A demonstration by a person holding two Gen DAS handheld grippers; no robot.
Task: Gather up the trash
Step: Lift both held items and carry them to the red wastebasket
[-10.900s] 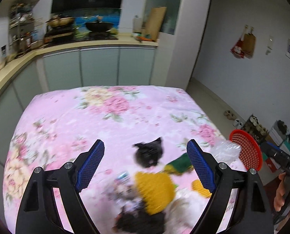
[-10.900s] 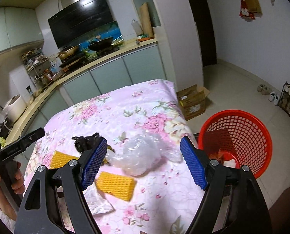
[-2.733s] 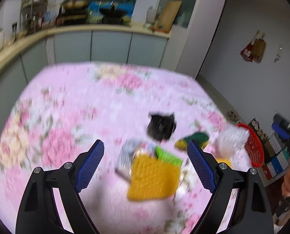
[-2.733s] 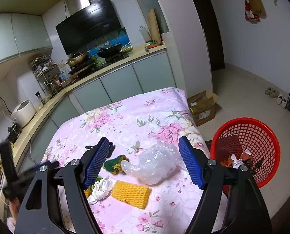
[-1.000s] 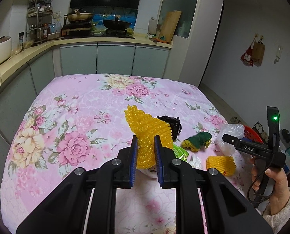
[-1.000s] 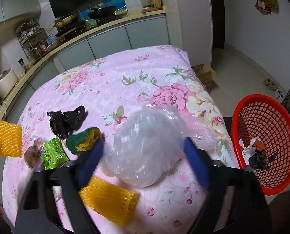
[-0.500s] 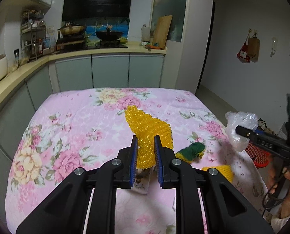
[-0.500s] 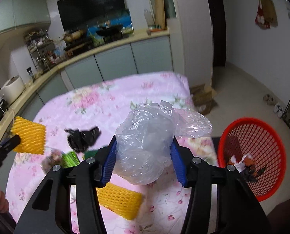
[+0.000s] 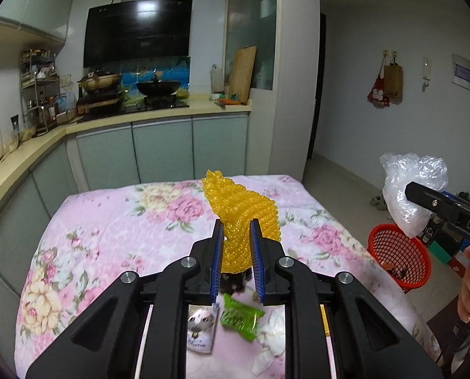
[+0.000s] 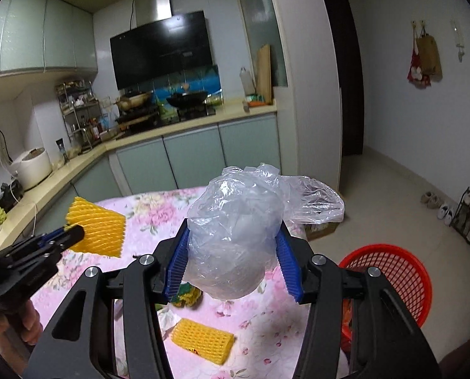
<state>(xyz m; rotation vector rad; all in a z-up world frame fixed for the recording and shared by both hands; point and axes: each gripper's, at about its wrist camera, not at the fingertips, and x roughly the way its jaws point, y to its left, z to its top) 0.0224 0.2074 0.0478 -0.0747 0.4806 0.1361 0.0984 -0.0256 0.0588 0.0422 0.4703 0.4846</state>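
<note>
Holding a yellow foam net (image 9: 241, 218) tight in the left gripper (image 9: 236, 246), up above the table (image 9: 108, 221) | right gripper (image 10: 231, 252) squeezing a clear plastic bag (image 10: 235, 230), lifted off the table | another yellow net (image 10: 203, 341), green wrapper (image 9: 239, 315) on the near edge | red basket (image 10: 389, 278) on the floor past the right edge

Home kitchen, range hood (image 9: 137, 31), wok (image 9: 158, 87), rice cooker (image 10: 31, 167)
</note>
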